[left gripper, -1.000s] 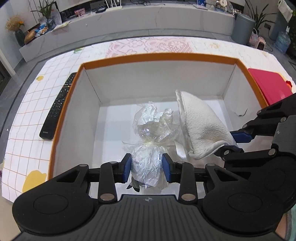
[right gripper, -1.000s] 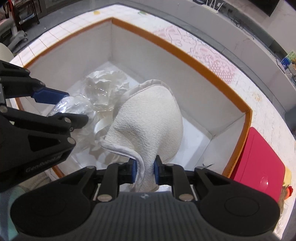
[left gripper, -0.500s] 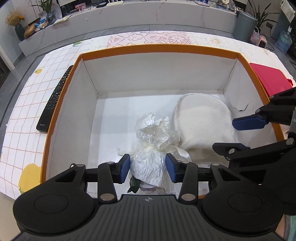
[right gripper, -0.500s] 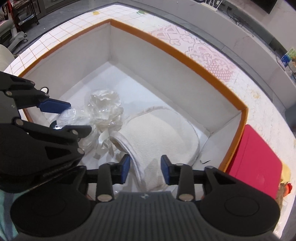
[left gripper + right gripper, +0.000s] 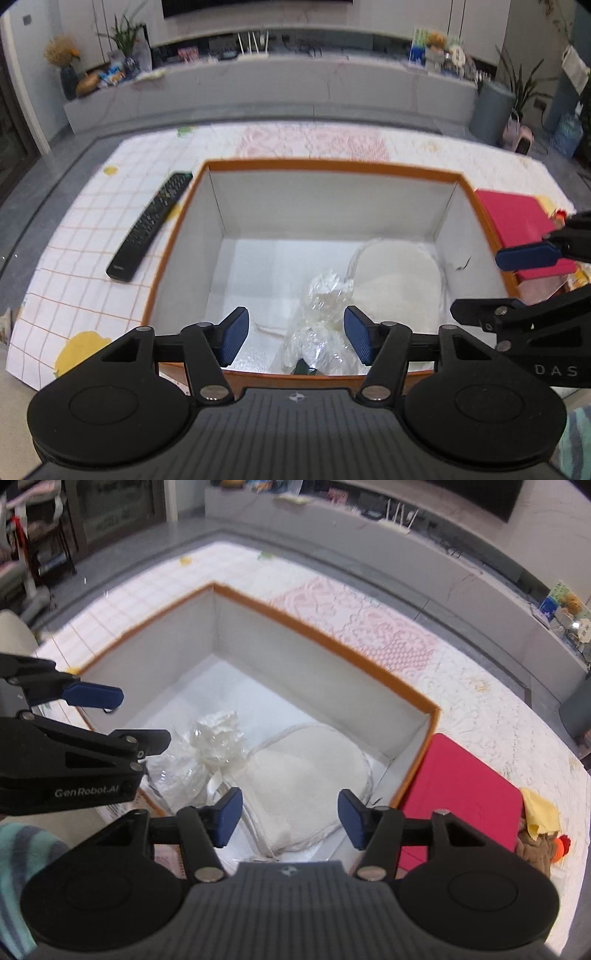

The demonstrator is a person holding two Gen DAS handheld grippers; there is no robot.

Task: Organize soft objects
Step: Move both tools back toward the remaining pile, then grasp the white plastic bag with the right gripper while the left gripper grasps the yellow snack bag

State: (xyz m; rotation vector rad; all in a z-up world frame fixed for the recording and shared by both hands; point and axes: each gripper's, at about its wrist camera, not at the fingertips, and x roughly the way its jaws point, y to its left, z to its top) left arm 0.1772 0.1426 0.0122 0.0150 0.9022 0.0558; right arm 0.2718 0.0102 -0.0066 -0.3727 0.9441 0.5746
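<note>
An orange-rimmed white box (image 5: 332, 166) (image 5: 332, 635) holds a clear crinkled plastic bag tied with a ribbon (image 5: 325, 325) (image 5: 207, 753) and a white oval towel pad (image 5: 399, 280) (image 5: 306, 768) lying flat beside it on the right. My left gripper (image 5: 295, 339) is open and empty, above the box's near edge over the bag. My right gripper (image 5: 290, 819) is open and empty, above the pad's near end. Each gripper shows in the other's view (image 5: 532, 254) (image 5: 92, 698).
A black remote (image 5: 151, 225) lies left of the box on the checked tablecloth (image 5: 74, 258). A red flat case (image 5: 517, 221) (image 5: 461, 797) lies right of the box, with a yellow cloth and a small plush toy (image 5: 539, 834) beyond it.
Both grippers let go and opened wide, then lifted up and back from the box. The bag and the pad now lie on the box floor.
</note>
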